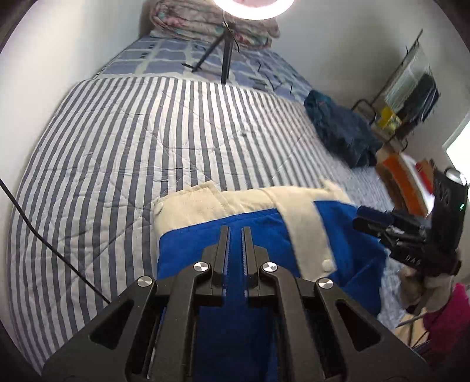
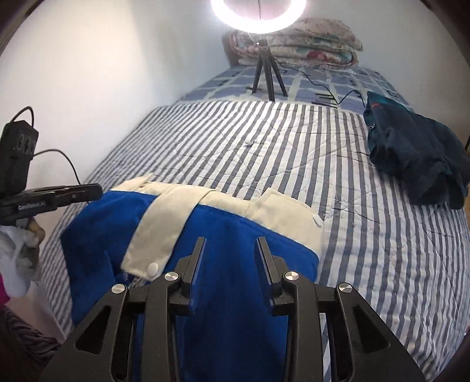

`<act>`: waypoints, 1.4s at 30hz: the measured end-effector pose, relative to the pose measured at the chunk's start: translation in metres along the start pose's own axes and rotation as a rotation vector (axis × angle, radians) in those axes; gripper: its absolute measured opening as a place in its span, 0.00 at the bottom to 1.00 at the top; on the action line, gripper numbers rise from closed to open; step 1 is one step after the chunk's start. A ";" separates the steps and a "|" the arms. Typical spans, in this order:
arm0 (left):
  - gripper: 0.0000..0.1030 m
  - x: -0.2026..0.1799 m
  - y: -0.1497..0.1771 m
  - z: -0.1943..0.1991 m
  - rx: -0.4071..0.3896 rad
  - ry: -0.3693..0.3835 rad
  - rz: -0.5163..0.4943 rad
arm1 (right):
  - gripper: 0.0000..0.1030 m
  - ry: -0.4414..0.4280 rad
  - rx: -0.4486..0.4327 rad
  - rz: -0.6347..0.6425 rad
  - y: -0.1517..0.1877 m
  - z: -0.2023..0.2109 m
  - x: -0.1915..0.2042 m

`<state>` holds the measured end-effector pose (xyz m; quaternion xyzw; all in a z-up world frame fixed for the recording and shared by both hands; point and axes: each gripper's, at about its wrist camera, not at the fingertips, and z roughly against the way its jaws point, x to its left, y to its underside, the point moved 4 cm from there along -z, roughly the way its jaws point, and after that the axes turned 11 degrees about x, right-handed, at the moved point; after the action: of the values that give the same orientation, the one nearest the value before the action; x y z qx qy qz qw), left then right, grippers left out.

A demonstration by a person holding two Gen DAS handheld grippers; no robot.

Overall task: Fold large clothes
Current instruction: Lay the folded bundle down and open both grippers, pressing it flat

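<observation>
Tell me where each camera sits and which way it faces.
Left wrist view: mounted on the left claw, angled down the striped quilt toward the ring light; its nearly shut fingers are over the blue garment with cream trim; the right claw shows at right.
Right wrist view: mounted on the right claw, facing the same way; its jaws stand apart, pinching nothing; the left claw shows at left.
Both views share the garment, quilt, ring light and dark teal clothing pile.
</observation>
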<state>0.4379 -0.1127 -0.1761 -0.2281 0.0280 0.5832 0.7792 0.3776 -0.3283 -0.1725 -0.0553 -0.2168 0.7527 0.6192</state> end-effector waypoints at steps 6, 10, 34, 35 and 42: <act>0.02 0.026 0.014 -0.048 0.100 0.020 0.011 | 0.27 0.023 0.090 0.059 0.013 -0.033 0.002; 0.03 0.033 0.018 -0.056 0.092 0.064 0.008 | 0.27 0.012 0.105 0.040 0.024 -0.052 -0.004; 0.03 0.046 0.083 -0.012 0.129 0.125 0.014 | 0.30 -0.119 0.191 -0.019 0.097 0.005 -0.022; 0.03 0.050 0.081 -0.006 0.123 0.147 0.029 | 0.30 -0.124 0.173 -0.017 0.099 0.013 -0.024; 0.72 0.097 0.063 0.005 0.069 0.424 0.276 | 0.63 -0.186 0.085 -0.113 0.110 0.030 -0.058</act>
<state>0.4096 -0.0105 -0.2224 -0.3124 0.2415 0.6219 0.6762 0.2803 -0.4067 -0.1996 0.0535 -0.2440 0.7271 0.6394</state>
